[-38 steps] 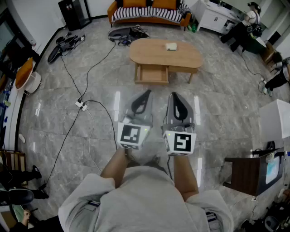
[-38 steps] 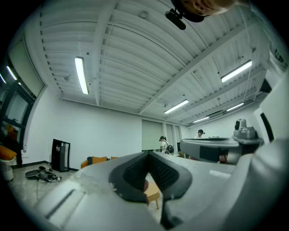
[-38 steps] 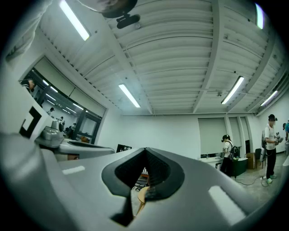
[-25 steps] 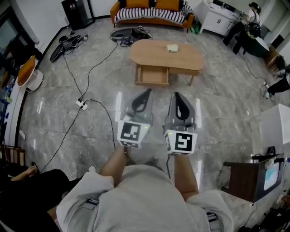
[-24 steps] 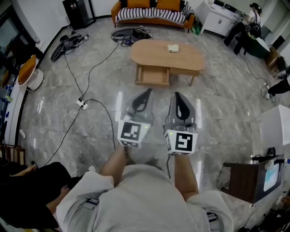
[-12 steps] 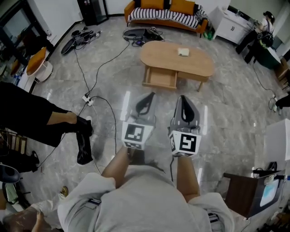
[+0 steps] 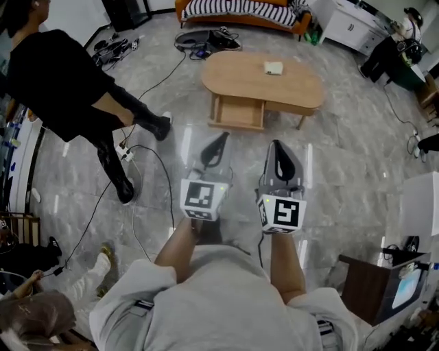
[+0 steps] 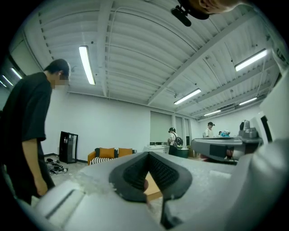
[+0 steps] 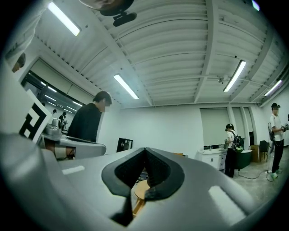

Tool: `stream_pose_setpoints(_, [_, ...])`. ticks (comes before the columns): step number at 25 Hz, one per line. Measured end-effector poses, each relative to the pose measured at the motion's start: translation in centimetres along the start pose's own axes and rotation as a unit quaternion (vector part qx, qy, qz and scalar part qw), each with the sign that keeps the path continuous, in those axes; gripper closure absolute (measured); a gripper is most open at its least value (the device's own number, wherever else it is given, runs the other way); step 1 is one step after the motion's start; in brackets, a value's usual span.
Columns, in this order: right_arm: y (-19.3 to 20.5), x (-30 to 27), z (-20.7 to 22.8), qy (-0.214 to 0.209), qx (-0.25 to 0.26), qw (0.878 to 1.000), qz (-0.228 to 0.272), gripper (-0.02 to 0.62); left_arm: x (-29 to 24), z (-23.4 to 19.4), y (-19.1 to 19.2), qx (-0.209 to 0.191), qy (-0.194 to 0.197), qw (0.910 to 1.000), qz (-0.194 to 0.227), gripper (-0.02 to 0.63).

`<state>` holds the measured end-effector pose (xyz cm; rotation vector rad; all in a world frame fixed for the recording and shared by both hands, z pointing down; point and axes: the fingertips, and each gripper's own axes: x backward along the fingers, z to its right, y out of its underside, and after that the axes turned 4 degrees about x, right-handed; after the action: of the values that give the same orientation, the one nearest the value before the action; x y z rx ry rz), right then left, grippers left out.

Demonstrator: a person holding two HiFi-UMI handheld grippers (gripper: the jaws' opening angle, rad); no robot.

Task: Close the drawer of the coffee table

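Note:
An oval wooden coffee table [image 7: 264, 79] stands ahead on the grey stone floor in the head view. Its drawer [image 7: 237, 114] hangs pulled out toward me from under the left half. A small pale box [image 7: 274, 68] lies on the tabletop. My left gripper [image 7: 220, 138] and right gripper [image 7: 278, 145] are held side by side at waist height, well short of the table, both shut with nothing in them. A slice of the tabletop [image 8: 152, 189] shows past the shut jaws in the left gripper view. The right gripper view catches the table's edge [image 9: 141, 193].
A person in black [image 7: 68, 89] walks across the floor at my left. Black cables [image 7: 147, 151] and a power strip [image 7: 125, 147] lie on the floor left of my path. A striped orange sofa [image 7: 236, 10] stands behind the table. A dark side cabinet [image 7: 374, 281] is at my right.
I have come closer to the coffee table. The person in black has walked from the left edge into full view. Both grippers stay shut and side by side.

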<state>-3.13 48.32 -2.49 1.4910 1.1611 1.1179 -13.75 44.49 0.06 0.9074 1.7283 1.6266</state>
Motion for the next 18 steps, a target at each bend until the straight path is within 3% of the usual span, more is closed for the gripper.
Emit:
stream_pose_setpoints(3, [1.6,-3.6,1.0,0.012,0.002,1.0,-0.01,0.589,-3.0,-2.6,0.2,0.002,0.01,0.9999,0.012,0.584])
stream_pose_setpoints(7, [3.6,-9.0,1.0,0.009,-0.002,0.999,-0.036,0.589,-7.1,-7.3,-0.6,0.01,-0.005,0.9997,0.019,0.584])
stream_pose_setpoints(13, [4.3,-17.6,-0.5,-0.018,-0.001,0.998,-0.061,0.589,-14.5,-12.1,0.5,0.048,0.033,0.9983,0.0,0.584])
stream_pose_setpoints(18, [4.4,-23.2,-1.0,-0.003,0.009,0.998,-0.062,0.589,-18.2,-16.4,-0.5,0.042,0.039,0.9983,0.011,0.584])
